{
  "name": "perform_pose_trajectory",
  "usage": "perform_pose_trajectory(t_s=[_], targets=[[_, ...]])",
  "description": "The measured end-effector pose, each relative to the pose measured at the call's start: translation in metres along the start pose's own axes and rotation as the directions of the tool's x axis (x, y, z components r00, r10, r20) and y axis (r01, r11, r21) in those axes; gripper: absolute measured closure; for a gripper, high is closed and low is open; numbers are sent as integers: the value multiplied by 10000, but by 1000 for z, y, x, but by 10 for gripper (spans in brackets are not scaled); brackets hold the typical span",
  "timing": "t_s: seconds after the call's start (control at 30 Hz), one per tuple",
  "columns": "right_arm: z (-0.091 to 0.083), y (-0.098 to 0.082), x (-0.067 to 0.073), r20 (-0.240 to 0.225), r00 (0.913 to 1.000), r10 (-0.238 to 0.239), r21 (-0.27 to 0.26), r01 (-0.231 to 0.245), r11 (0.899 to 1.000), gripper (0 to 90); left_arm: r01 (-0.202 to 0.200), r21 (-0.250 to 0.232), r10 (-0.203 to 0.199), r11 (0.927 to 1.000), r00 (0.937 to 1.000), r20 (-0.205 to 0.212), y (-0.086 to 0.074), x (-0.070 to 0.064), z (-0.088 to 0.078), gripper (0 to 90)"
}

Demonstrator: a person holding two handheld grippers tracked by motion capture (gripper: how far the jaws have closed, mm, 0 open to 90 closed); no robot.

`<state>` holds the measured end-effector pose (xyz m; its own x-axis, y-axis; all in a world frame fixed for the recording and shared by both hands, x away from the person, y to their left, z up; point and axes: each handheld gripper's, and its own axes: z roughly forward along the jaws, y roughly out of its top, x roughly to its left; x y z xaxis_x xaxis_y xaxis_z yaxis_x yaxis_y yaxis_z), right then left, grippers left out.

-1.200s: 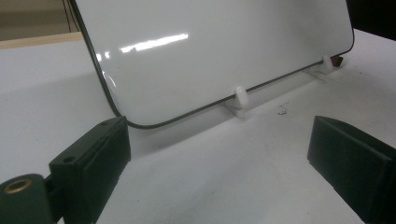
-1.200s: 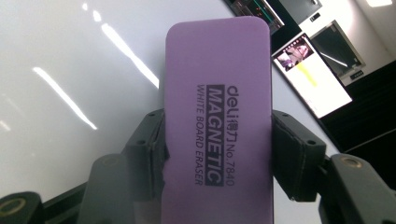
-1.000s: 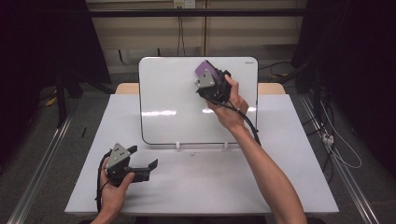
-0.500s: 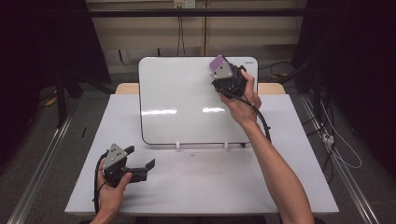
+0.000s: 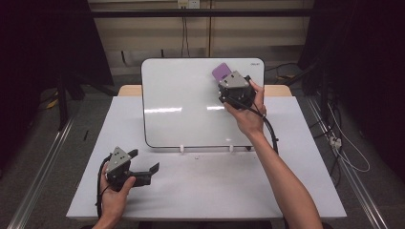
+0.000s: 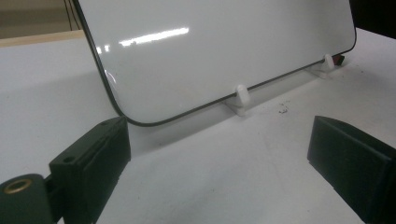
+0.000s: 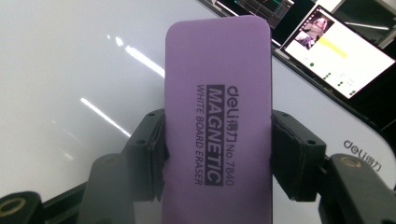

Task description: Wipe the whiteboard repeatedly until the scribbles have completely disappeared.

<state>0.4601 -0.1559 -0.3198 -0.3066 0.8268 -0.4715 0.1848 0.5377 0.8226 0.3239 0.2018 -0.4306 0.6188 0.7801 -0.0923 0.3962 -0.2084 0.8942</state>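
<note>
A purple magnetic whiteboard eraser lies against the upper right of the white board, which leans back on the table. My right gripper is shut on the eraser's two long sides. In the right gripper view the eraser stands upright between the black jaws, label facing the camera, with the board behind it. My left gripper rests at the table's front left, open and holding nothing. In the left gripper view its jaws stand wide apart, facing the board's lower edge.
Two small white clips hold the board's bottom edge on the white table. A lit monitor stands beyond the board's top right corner. A cable trails from the right gripper along the forearm.
My right gripper has carried the eraser to the right across the upper part of the board. The left gripper has stayed where it was.
</note>
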Motion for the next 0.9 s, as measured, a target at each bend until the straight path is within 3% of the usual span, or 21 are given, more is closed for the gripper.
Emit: perform_pose_trajectory(t_s=[0.43, 0.73, 0.9], targets=[[-14, -7, 1, -643, 9937, 918, -368, -943, 9949, 413, 120, -123, -121, 9999, 9999, -56, 0, 3, -3, 59], [-28, -16, 10, -1449, 9782, 1485, -687, -1596, 9848, 413, 72, -79, -73, 9999, 10000, -38, 1, 1, -3, 62], [-33, -22, 14, -1627, 9747, 1533, -850, -1687, 9820, 413, 123, -117, -124, 9999, 9999, -65, 1, 1, -4, 62]])
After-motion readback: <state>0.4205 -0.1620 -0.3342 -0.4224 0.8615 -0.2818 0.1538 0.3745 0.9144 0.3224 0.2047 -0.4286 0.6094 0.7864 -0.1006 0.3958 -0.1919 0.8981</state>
